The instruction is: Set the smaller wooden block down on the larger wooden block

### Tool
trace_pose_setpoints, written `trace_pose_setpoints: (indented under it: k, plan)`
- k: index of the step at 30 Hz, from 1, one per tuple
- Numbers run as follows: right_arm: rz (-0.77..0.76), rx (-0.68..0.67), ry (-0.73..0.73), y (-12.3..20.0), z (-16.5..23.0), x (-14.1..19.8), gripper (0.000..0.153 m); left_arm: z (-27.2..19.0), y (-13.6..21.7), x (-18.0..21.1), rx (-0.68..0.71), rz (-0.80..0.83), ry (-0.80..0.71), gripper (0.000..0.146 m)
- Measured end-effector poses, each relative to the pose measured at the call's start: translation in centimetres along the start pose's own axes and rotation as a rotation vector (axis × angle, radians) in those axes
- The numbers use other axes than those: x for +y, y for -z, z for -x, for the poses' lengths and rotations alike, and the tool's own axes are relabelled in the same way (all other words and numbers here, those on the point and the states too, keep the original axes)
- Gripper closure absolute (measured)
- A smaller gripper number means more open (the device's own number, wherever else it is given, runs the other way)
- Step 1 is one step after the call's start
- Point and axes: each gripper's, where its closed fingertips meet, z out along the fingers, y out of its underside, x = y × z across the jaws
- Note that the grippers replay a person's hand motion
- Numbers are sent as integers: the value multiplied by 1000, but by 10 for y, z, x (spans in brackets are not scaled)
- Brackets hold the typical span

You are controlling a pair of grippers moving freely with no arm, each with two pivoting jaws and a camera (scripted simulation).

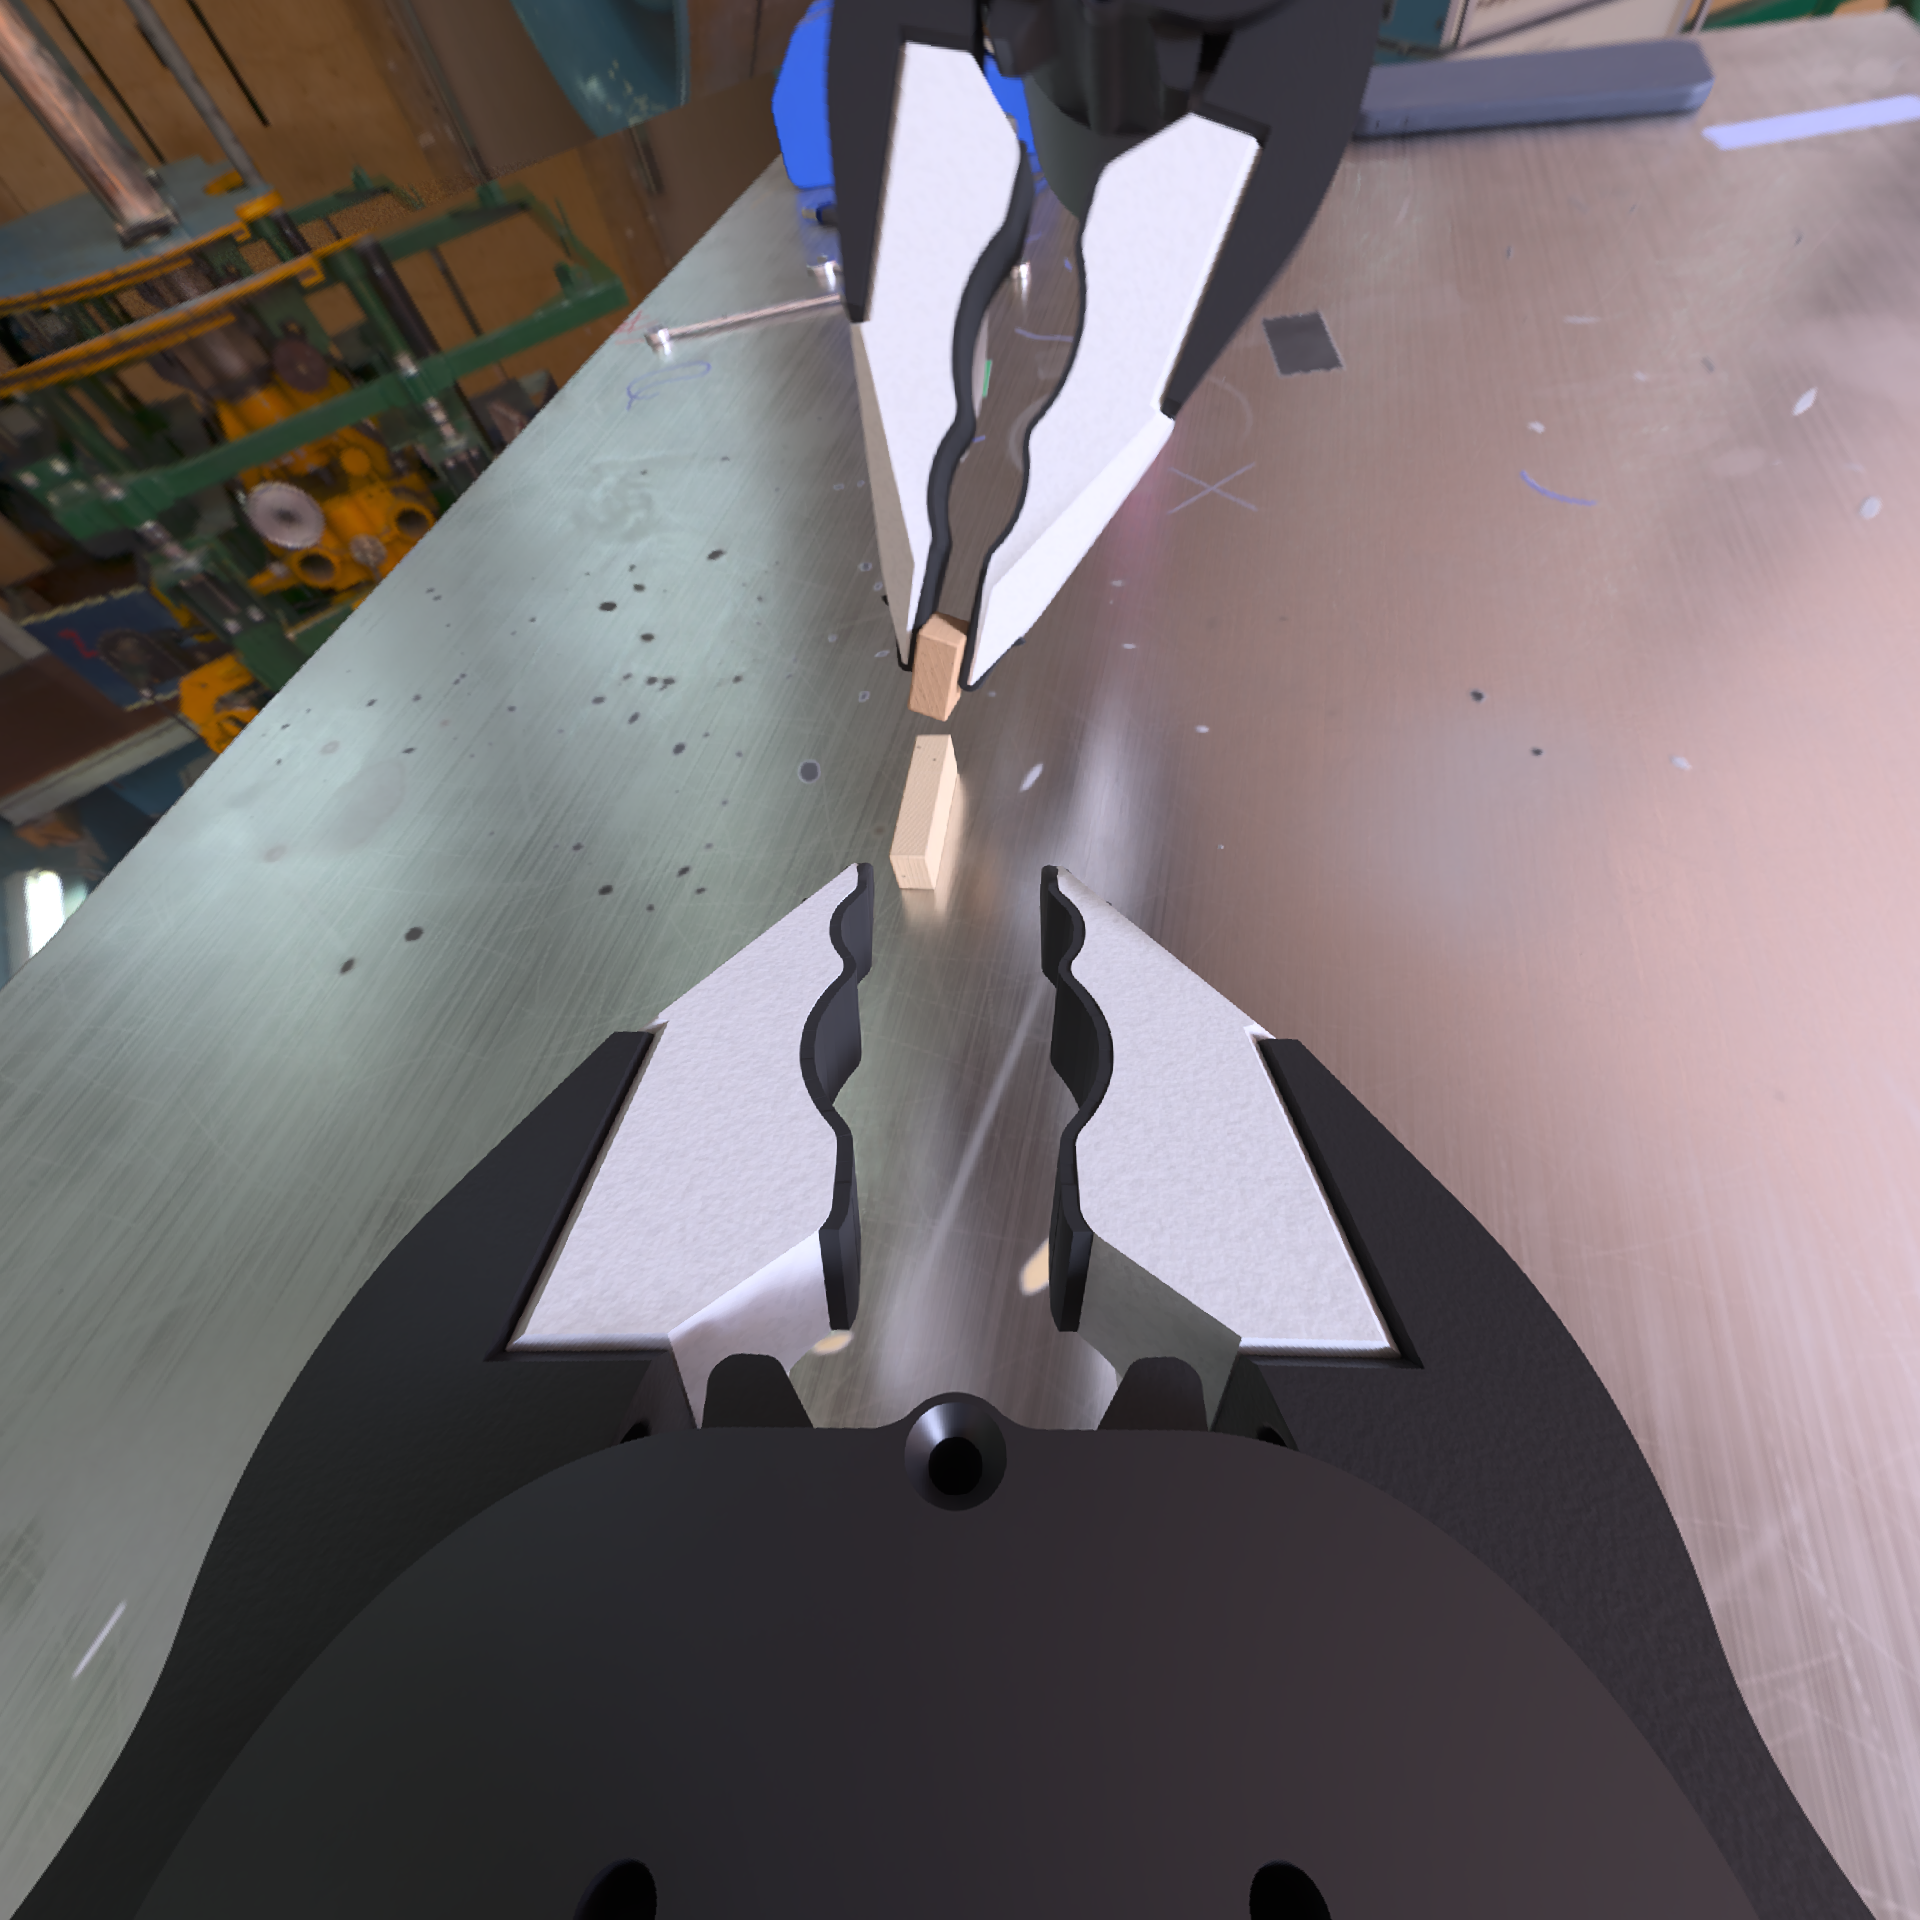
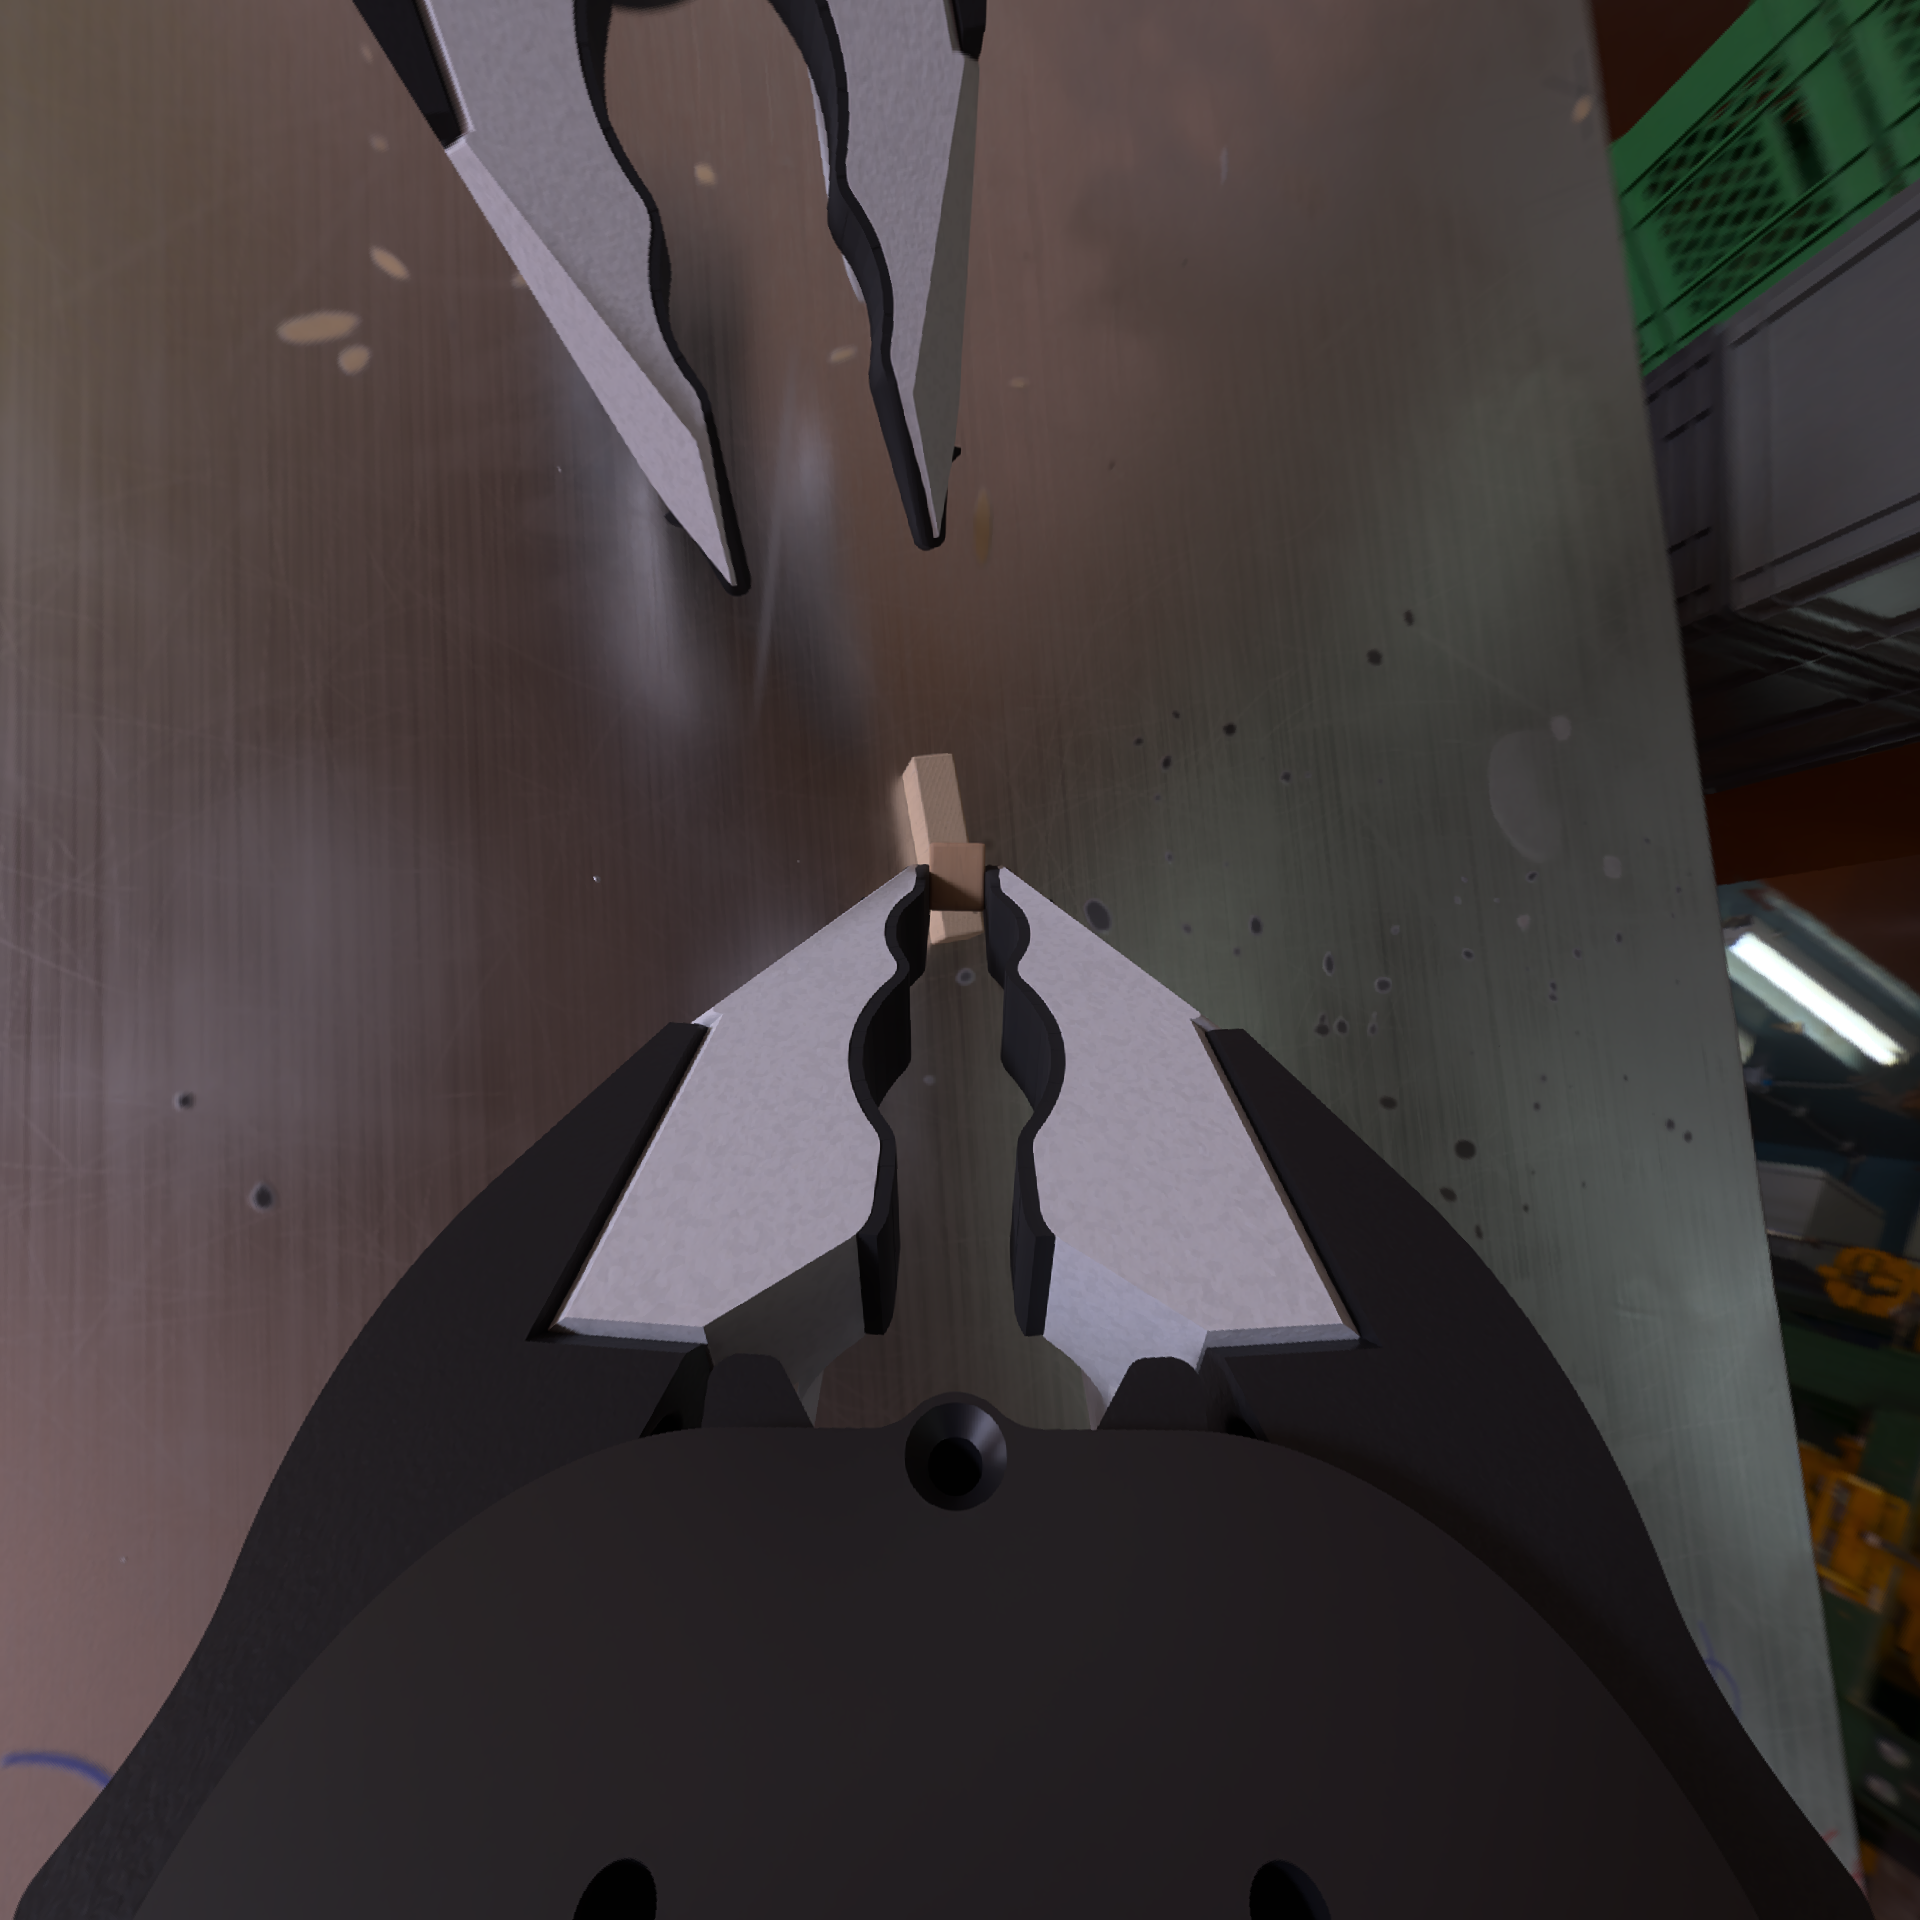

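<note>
The larger wooden block [image 1: 923,812] is a pale long bar lying on the metal table, just ahead of my left gripper [image 1: 956,881], which is open and empty. My right gripper [image 1: 937,665] comes in from the far side and is shut on the smaller wooden block [image 1: 937,677], a darker tan cube held just above the far end of the larger block. In the right wrist view the right gripper [image 2: 954,881] pinches the smaller block [image 2: 956,888] at its tips, with the larger block [image 2: 930,802] beyond and the open left gripper [image 2: 831,561] farther off.
The scratched metal table [image 1: 1455,831] has an edge on the left, with green and yellow machinery [image 1: 260,416] beyond. A grey flat case [image 1: 1538,88] and a blue object [image 1: 805,114] lie at the far end. Green and grey crates [image 2: 1787,312] stand past the table's edge.
</note>
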Motion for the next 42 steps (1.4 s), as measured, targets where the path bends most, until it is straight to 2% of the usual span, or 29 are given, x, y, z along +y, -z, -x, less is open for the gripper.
trace_pose_setpoints:
  k: [6, 21, 42]
  plan:
    - [143, -103, 48, -13, 0, 5, 143, -1, -7, 8, -6, 51, -20, 113]
    - [236, -211, 112, -24, 0, 3, 143, 1, -25, 9, 10, 105, -50, 112]
    - [218, -216, 93, -23, -2, 2, 143, 3, -25, 12, -2, 122, -71, 112]
